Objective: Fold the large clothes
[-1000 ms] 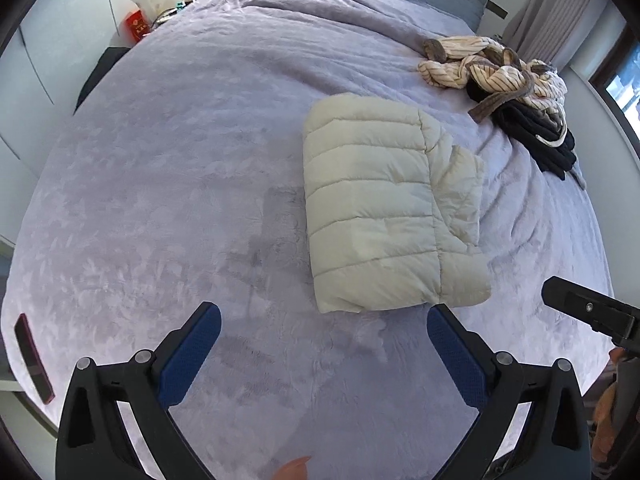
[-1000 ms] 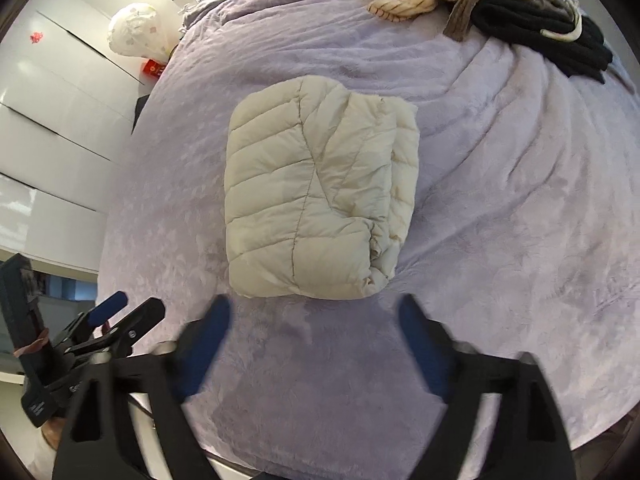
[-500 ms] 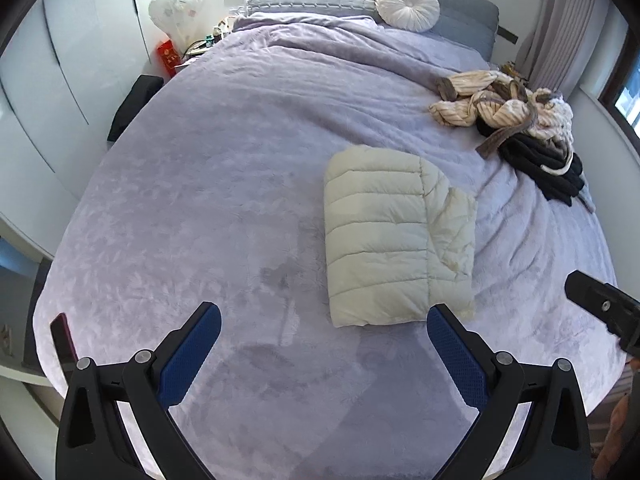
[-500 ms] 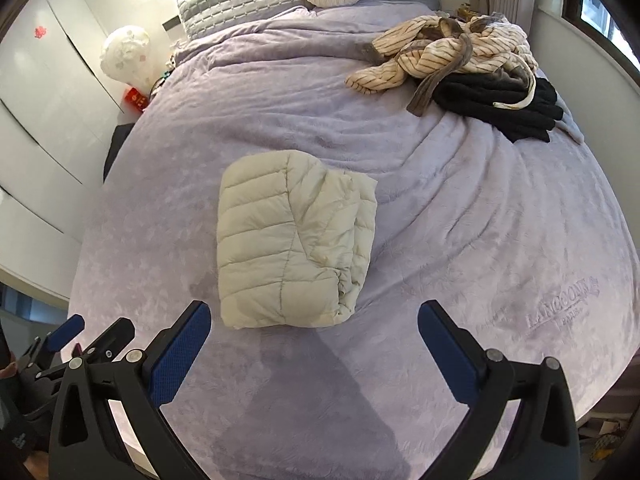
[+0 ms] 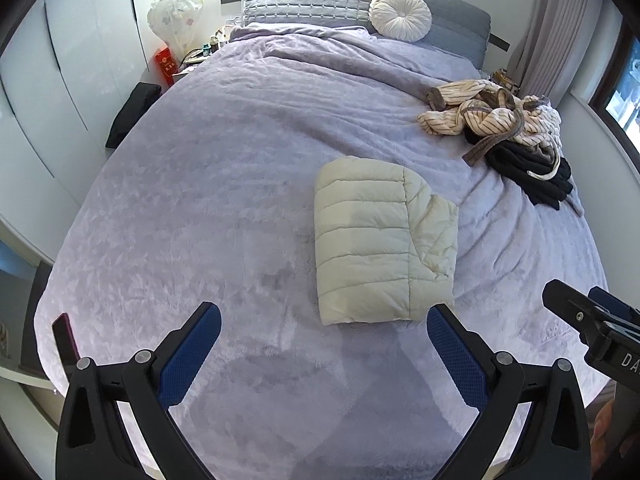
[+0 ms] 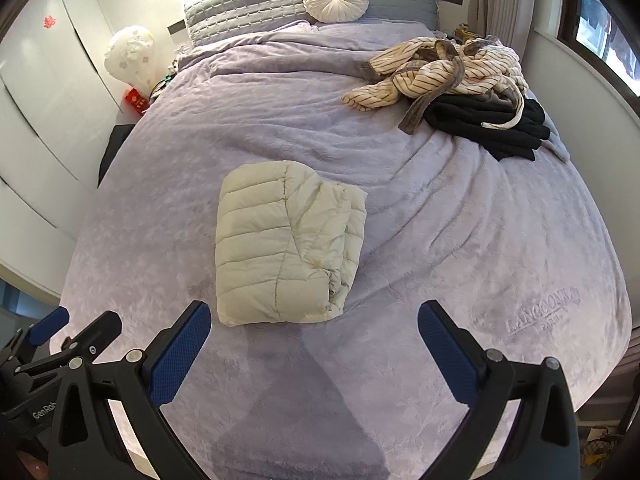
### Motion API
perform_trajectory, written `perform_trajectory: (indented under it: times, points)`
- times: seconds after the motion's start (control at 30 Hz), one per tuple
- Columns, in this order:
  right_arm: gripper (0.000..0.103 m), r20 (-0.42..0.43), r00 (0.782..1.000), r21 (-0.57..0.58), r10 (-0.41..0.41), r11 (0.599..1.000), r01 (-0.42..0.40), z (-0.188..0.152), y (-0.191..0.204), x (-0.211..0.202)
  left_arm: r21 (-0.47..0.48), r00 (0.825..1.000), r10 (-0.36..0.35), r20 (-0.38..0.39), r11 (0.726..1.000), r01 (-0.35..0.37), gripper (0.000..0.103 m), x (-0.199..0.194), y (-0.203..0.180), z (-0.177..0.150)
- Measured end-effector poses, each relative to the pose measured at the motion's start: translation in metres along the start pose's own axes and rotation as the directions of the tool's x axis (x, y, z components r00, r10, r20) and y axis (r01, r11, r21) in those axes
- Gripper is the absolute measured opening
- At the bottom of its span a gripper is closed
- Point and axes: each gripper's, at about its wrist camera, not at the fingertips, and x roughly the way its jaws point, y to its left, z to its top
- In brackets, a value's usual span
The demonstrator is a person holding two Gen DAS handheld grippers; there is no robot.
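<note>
Cream quilted puffer jacket (image 5: 380, 240) sits folded into a neat rectangle around the middle of the lavender plush bedspread (image 5: 208, 184), a bit toward the foot edge. Left gripper (image 5: 324, 340) and right gripper (image 6: 314, 336) both hang over the foot edge with blue pads spread wide, gripping nothing. A striped beige robe (image 6: 436, 68) lies crumpled on black clothes (image 6: 488, 124) near the bed's far right corner.
</note>
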Motion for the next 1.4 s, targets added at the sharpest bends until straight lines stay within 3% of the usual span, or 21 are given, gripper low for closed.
perform_trajectory:
  times: [1.4]
  points:
    - [0.103, -0.001, 1.0, 0.004, -0.009, 1.0, 0.009, -0.0038, -0.0012, -0.0033, -0.002, 1.0, 0.002, -0.004, 1.0, -0.002, 0.103, -0.0021, -0.004, -0.0036]
